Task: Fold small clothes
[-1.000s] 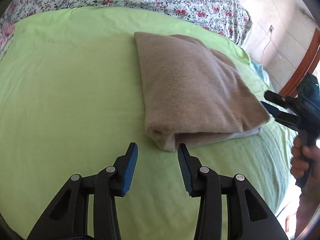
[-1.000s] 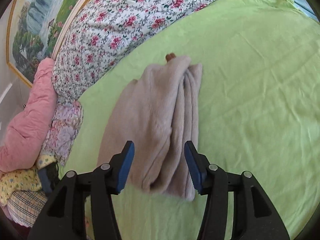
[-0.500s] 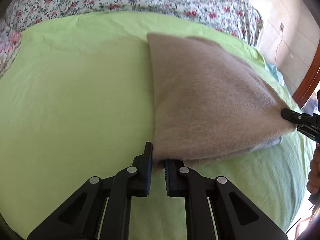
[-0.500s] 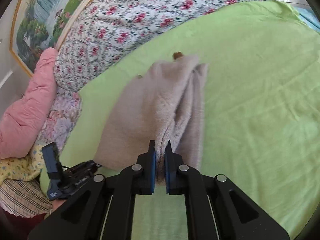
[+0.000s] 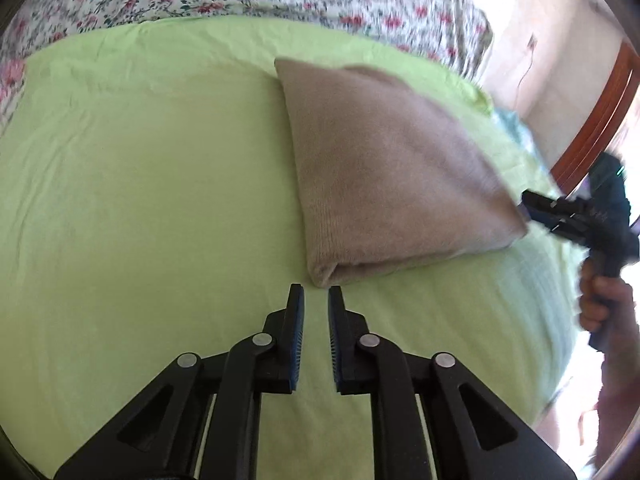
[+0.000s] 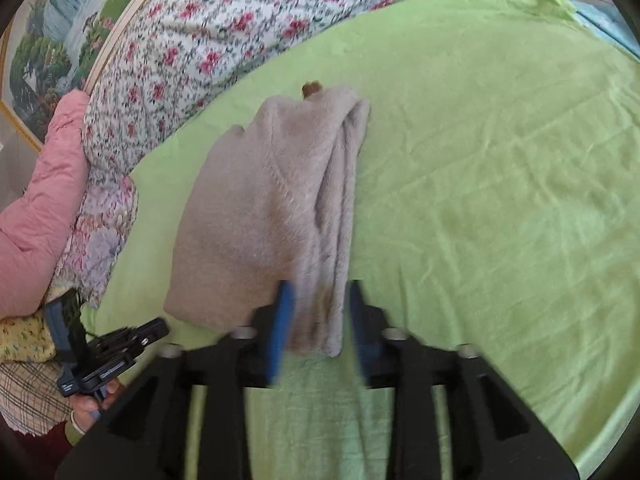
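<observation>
While both grippers stand parted and empty, the left gripper (image 5: 316,300) sits just short of the folded beige fuzzy knit garment (image 5: 384,176) and the right gripper (image 6: 320,304) straddles its near end. Its long axis runs away toward the floral quilt (image 6: 224,36), on a lime-green bedsheet (image 5: 140,200).

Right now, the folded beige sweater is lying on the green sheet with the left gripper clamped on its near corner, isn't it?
Not quite: the left gripper is not clamped on it. The left wrist view shows it short of the folded beige sweater, nothing between its fingers. The sweater does lie on the green sheet.
</observation>
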`<action>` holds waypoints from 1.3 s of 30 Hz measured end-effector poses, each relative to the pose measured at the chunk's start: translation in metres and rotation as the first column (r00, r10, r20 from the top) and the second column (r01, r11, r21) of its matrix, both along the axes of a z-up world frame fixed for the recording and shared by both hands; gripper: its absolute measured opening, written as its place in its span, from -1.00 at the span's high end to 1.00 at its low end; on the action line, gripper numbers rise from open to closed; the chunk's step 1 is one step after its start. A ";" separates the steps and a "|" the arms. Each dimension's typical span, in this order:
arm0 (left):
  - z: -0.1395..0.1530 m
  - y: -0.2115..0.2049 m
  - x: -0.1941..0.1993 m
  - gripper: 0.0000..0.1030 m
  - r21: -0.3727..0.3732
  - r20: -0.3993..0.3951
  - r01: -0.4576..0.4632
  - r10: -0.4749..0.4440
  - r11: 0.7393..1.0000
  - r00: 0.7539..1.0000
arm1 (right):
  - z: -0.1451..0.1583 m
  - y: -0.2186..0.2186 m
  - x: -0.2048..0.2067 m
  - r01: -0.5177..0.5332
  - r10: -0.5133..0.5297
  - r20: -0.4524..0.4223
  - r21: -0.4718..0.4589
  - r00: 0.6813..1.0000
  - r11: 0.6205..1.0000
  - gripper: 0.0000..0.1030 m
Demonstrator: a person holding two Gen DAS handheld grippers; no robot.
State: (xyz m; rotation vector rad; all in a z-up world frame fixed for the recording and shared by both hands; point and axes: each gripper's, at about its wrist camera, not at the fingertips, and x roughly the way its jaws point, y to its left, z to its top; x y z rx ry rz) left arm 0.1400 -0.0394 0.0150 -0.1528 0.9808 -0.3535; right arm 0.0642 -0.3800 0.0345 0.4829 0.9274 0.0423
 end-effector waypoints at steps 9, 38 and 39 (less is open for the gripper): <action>0.007 0.002 0.077 -0.27 -0.224 -0.088 -0.015 -0.005 0.974 0.996 | -0.006 -0.016 0.050 0.005 -0.009 0.022 0.155 1.000 0.988 -0.39; 0.020 0.062 0.058 0.10 -0.291 -0.043 -0.072 0.062 0.954 0.997 | -0.033 0.087 0.108 -0.274 0.264 0.073 0.282 0.962 0.919 0.37; 0.021 0.069 0.049 0.10 -0.273 -0.032 -0.082 0.076 0.958 0.997 | -0.037 0.096 0.108 -0.294 0.284 0.076 0.290 0.956 0.911 0.37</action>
